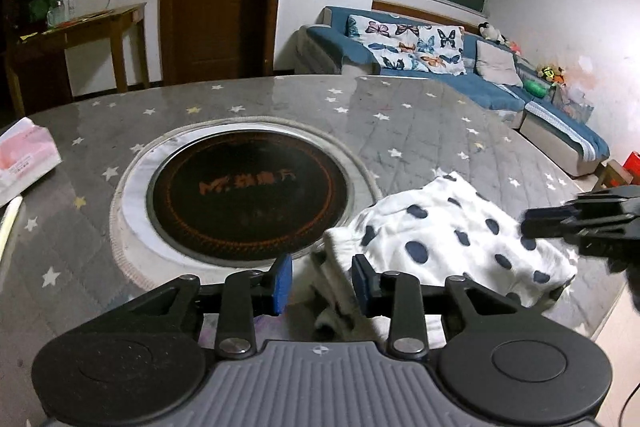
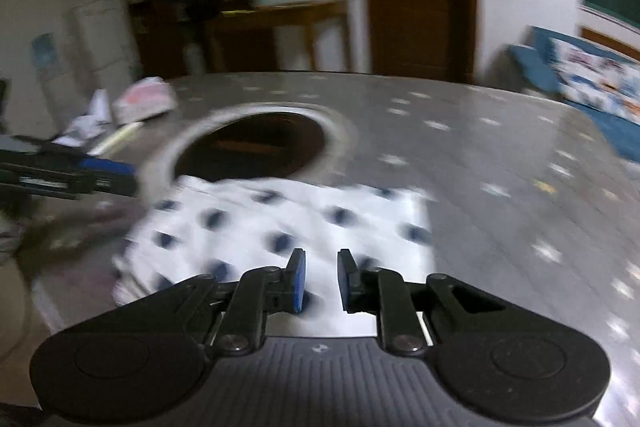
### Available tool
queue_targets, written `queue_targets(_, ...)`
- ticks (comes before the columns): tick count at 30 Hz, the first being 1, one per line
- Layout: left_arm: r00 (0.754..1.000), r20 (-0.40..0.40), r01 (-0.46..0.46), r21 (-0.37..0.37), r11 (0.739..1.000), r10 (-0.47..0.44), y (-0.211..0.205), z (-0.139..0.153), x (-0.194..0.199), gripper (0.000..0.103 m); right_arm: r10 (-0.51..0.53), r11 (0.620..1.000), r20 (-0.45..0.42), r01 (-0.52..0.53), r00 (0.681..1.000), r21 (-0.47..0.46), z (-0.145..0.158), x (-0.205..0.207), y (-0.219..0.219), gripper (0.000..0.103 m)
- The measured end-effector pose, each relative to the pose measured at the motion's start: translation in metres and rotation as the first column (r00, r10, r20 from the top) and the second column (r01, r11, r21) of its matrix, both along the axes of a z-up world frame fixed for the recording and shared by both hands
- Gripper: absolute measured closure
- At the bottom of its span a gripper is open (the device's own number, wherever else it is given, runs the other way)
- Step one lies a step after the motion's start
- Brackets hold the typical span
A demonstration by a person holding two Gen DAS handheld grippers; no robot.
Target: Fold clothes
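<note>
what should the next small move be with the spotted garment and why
Probably draw both grippers clear and check the fold. The spotted garment lies as a folded bundle near the table edge, and the left gripper and right gripper both have open jaws with no cloth pinched, so nothing is held.

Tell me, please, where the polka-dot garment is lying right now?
The garment lies folded on the table, at lower right in the left wrist view, beside the dark round hotplate and near the table's edge.
</note>
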State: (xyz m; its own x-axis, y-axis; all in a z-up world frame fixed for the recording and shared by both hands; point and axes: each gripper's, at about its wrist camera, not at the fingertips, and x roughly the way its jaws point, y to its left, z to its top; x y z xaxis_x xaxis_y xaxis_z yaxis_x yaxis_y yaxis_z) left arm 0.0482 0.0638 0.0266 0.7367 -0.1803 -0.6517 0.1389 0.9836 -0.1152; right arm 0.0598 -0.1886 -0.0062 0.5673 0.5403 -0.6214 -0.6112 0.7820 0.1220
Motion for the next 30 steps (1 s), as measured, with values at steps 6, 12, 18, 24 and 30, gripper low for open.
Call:
queue_targets(6, 0.999, -0.044, 0.011, -0.003, 1.000, -0.012, -0.012, -0.013, 0.015, 0.067, 0.192, 0.981, 0.024, -0.191, 0.981, -0.006, -0.011, -0.005, 0.060, 0.086)
queue_targets(12, 0.996, -0.094, 0.005, -0.007, 1.000, -0.005, -0.010, -0.033, 0.019, 0.065, 0.275, 0.957, 0.004, -0.273, 0.962, -0.093, -0.031, -0.016, 0.085, 0.086)
queue_targets(18, 0.997, -0.071, -0.018, -0.028, 0.999, 0.016, -0.005, -0.022, 0.011, 0.064, 0.347, 0.931, 0.061, -0.335, 0.936, -0.145, -0.011, -0.038, 0.081, 0.061)
queue_targets(24, 0.991, -0.101, -0.091, -0.084, 0.992, 0.082, 0.003, -0.018, 0.008, 0.046, 0.489, 0.850, 0.092, -0.451, 0.867, -0.272, -0.015, -0.069, 0.095, 0.044)
queue_targets(30, 0.971, -0.175, -0.195, -0.187, 0.963, 0.163, 0.016, -0.021, 0.006, 0.036, 0.544, 0.789, 0.158, -0.437, 0.824, -0.431, -0.042, -0.087, 0.120, 0.048)
